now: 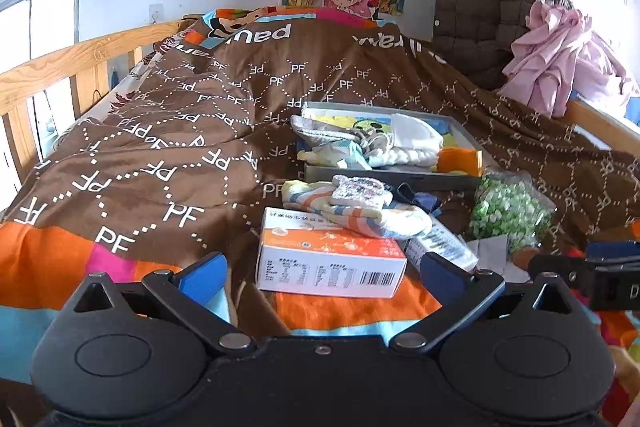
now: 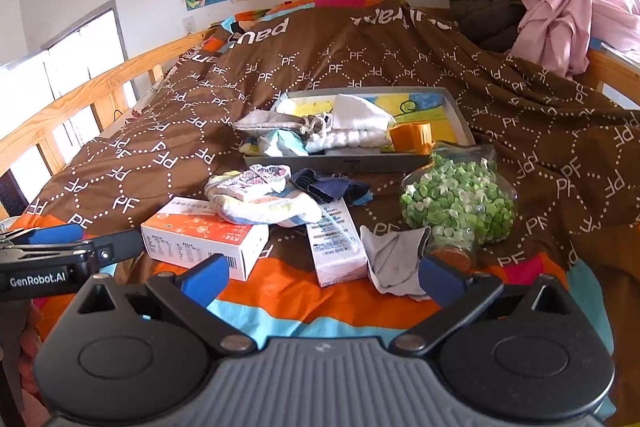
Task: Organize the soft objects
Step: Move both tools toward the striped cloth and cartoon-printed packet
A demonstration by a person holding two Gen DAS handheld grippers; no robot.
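A shallow grey box (image 1: 392,179) (image 2: 340,163) on the brown bedspread holds a grey sock (image 1: 324,135), white knitted pieces (image 1: 412,143) and an orange item (image 1: 460,161). In front of it lie a striped sock (image 1: 360,215) (image 2: 272,207), a pink patterned sock (image 1: 360,189) (image 2: 256,179) and dark blue cloth (image 2: 332,187). A grey-white sock (image 2: 394,259) lies just ahead of my right gripper (image 2: 322,277), which is open. My left gripper (image 1: 320,271) is open too, just short of an orange-white carton (image 1: 328,263) (image 2: 204,239).
A clear bag of green and white beads (image 2: 460,203) (image 1: 508,211) sits right of the socks. A white flat packet (image 2: 336,247) lies beside the carton. Wooden bed rails (image 1: 60,67) run along the left. A brown quilted jacket (image 1: 488,7) and pink cloth (image 1: 560,55) hang at the far right.
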